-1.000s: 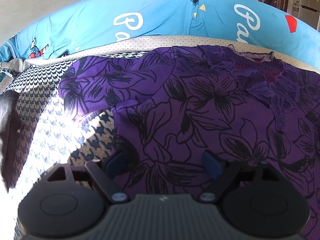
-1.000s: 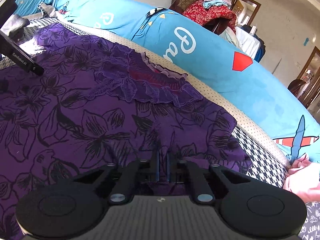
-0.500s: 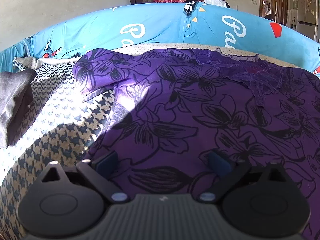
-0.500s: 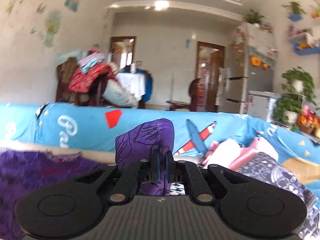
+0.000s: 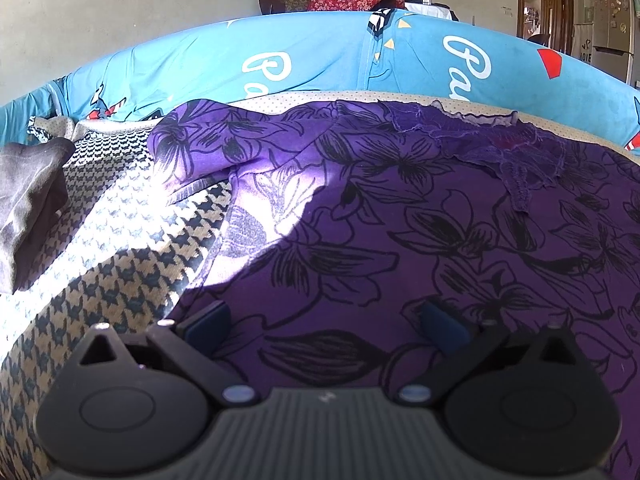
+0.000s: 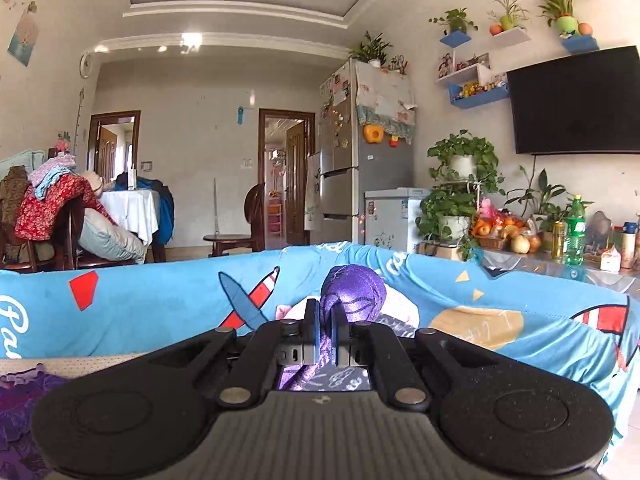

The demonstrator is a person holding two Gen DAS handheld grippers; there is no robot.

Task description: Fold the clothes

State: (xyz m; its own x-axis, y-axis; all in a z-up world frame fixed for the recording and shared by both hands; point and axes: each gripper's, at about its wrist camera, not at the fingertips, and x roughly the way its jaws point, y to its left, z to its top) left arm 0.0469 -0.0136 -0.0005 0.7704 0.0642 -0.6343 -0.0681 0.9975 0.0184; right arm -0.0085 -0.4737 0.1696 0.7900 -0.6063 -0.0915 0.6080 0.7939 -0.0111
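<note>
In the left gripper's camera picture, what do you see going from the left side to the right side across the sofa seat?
Gray cloth → checked sofa cover → purple flowered dress, which spreads all the way to the right edge.

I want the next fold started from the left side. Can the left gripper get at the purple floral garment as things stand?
Probably yes: the left gripper is open just above the purple floral garment, with nothing between them.
</note>
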